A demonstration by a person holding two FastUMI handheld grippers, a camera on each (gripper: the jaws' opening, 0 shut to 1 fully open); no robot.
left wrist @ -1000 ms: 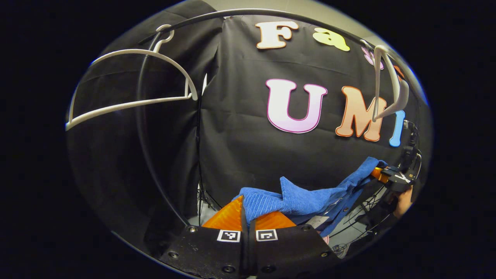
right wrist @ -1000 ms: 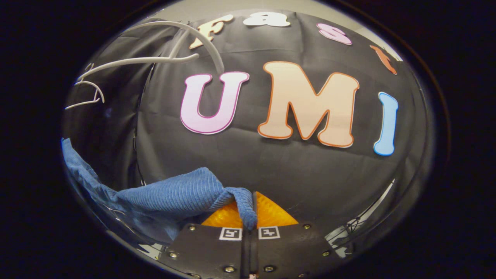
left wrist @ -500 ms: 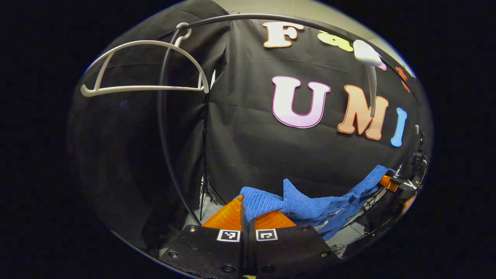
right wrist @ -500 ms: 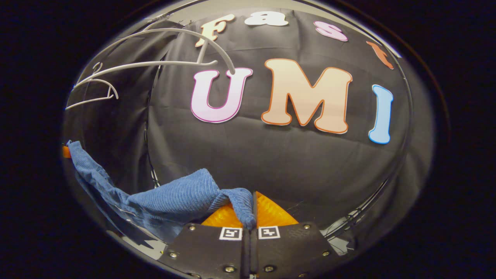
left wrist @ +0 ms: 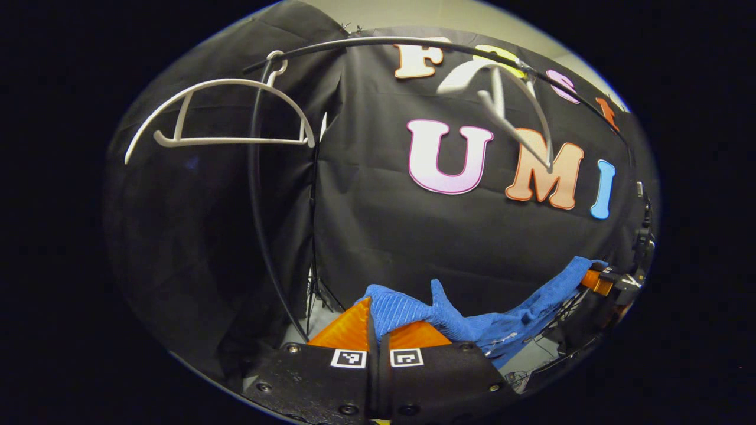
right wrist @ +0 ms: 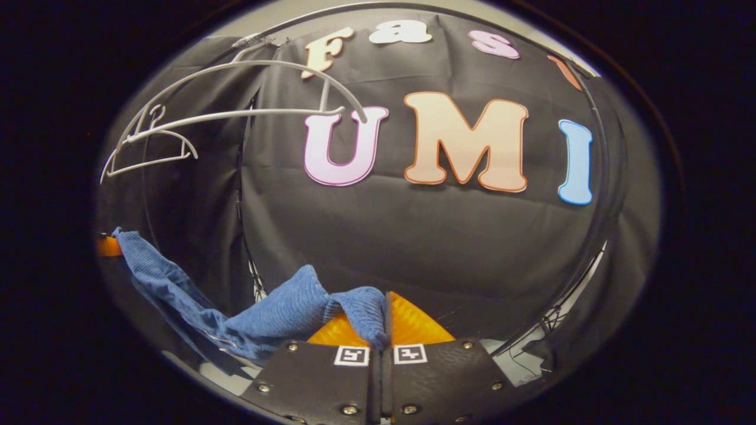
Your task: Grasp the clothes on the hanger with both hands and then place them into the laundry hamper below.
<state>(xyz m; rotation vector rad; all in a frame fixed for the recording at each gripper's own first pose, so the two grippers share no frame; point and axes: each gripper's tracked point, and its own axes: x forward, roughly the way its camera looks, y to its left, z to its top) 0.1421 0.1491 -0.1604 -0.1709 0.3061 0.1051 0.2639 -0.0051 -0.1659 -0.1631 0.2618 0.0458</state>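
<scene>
Blue ribbed cloth, a garment (left wrist: 472, 321) already off its hanger, hung slack between the two grippers like a short hammock, which suited a two-handed carry: with one end in each gripper it could not slide off to one side. In the left gripper view the left gripper (left wrist: 378, 336) was clamped on one bunched end, both fingers pressed together with the cloth pinched between them, and the fabric ran off toward the right gripper (left wrist: 596, 282) at the far edge, where its other end was held. In the right gripper view the right gripper (right wrist: 383, 330) likewise gripped a fold of the garment (right wrist: 277, 313) between closed fingers, the rest drooping down and away toward the left gripper (right wrist: 109, 247) at the edge of that view. Two bare white hangers (left wrist: 224, 115) hung from the dark curved rail (left wrist: 366, 44) above, well apart from the cloth, so the lift-off seemed finished. The hamper lay outside what could be seen here; judging by the task, lowering the garment toward it was the remaining step, and the sagging middle would probably enter first.
</scene>
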